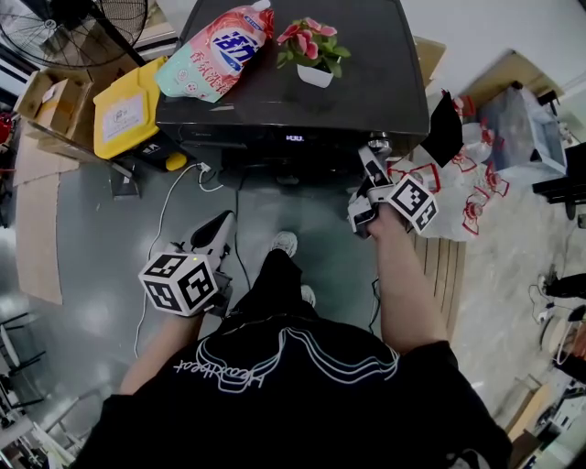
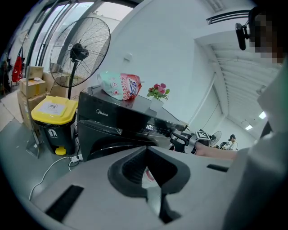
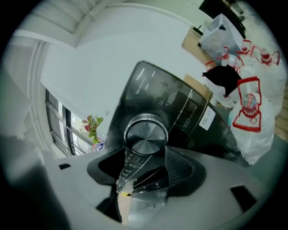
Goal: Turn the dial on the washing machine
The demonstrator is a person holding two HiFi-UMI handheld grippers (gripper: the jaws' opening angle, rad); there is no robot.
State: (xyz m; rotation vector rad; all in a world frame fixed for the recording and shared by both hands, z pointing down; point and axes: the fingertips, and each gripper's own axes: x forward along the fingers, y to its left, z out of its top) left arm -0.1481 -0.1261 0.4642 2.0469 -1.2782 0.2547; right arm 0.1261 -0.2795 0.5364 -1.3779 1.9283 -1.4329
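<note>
The black washing machine (image 1: 366, 82) stands in front of me, its display lit on the front panel. Its round silver dial (image 1: 379, 145) sits at the panel's right end. My right gripper (image 1: 371, 170) reaches up to it. In the right gripper view the dial (image 3: 146, 136) fills the gap at the jaw tips, and the right gripper (image 3: 145, 150) is tilted and closed around its rim. My left gripper (image 1: 218, 234) hangs low at the left, well short of the machine, with jaws together and nothing in them. In the left gripper view the machine (image 2: 103, 123) is ahead.
A pink detergent bag (image 1: 218, 50) and a small potted flower (image 1: 314, 50) rest on the machine's top. A yellow-lidded bin (image 1: 128, 110), cardboard boxes (image 1: 50, 96) and a floor fan (image 1: 73, 27) stand at the left. White bags with red print (image 1: 476, 197) are piled at the right. A white cable (image 1: 165, 220) trails over the floor.
</note>
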